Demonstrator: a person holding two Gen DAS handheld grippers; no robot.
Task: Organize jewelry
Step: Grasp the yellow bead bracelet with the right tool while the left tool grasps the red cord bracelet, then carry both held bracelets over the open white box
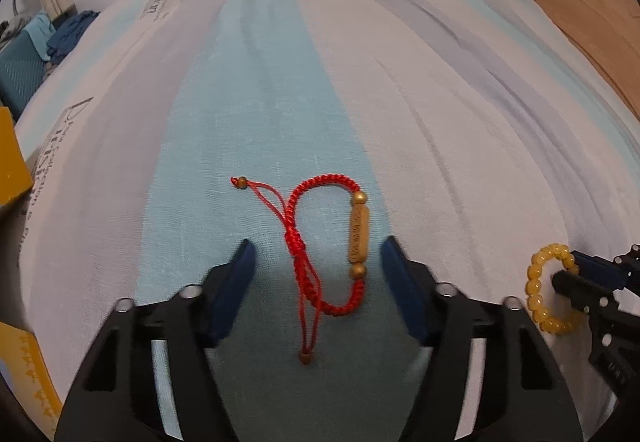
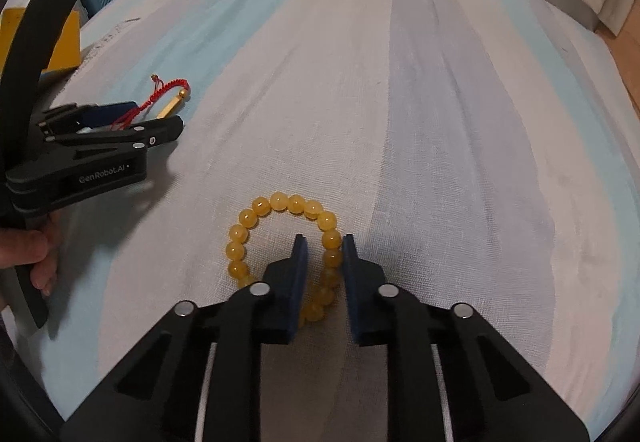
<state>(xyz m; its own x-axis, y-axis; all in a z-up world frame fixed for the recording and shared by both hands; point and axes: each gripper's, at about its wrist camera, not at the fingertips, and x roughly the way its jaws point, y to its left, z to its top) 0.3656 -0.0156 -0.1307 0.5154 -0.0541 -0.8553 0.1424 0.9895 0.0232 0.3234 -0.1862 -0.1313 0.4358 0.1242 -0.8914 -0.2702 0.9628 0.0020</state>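
While both grippers point steeply down at the striped bedsheet (image 2: 440, 122), findings are as follows:

Landmark: red cord bracelet (image 1: 320, 254) with a gold tube bead, lying flat on the sheet's pale blue stripe.

Left gripper (image 1: 318, 256): tilted down over the red cord bracelet; jaws partly open, one finger either side of it, pads (image 1: 244, 270) apart from cord and bead, not pressing.

Left hand (image 2: 38, 254): in the right wrist view, fingers wrapped round the black handle, gripper body angled forward and down.

Yellow bead bracelet (image 2: 280, 238): on the sheet, right of the red cord bracelet and well apart from it.

Right gripper (image 2: 325, 254): angled down, jaws narrow, closed on the right side of the yellow bead bracelet; one finger inside the ring, one outside.

Yellow box (image 1: 14, 158): left of the red cord bracelet, at the sheet's edge.
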